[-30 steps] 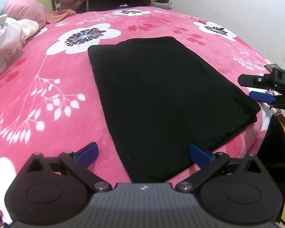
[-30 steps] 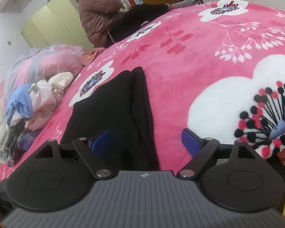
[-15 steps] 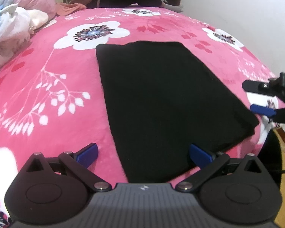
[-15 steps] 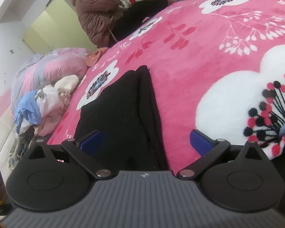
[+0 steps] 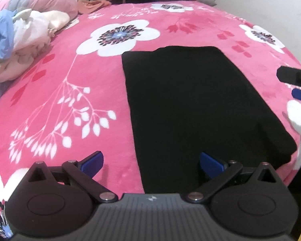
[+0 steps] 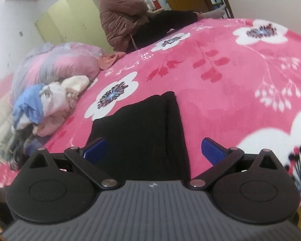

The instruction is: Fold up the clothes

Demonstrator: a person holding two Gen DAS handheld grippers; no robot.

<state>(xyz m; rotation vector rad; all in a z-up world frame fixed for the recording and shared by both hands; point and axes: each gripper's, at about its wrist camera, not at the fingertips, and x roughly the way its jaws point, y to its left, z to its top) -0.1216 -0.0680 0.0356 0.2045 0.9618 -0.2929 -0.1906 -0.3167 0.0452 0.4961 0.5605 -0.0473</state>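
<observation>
A black garment (image 5: 190, 110) lies folded into a long flat rectangle on the pink flowered blanket (image 5: 60, 76). My left gripper (image 5: 151, 161) hovers open over its near left corner; the left blue pad is above the blanket, the right one above the cloth, and nothing is between them. In the right wrist view the garment (image 6: 142, 132) runs away from me, with a fold ridge along its right side. My right gripper (image 6: 153, 149) stands wide open above its near end, holding nothing. The right gripper (image 5: 287, 84) also shows at the right edge of the left wrist view, beside the garment's right side.
A pile of loose pale and blue clothes (image 5: 20, 40) lies at the left of the bed, by a pink and grey duvet (image 6: 56, 66). A person in a brown padded jacket (image 6: 122, 20) sits at the far edge. Yellow-green wardrobe (image 6: 70, 24) behind. The bed's edge drops off at the right.
Both grippers have lifted and drawn back from the garment, which now sits lower and smaller between the fingers. The right gripper's jaws have spread wider. The garment lies still.
</observation>
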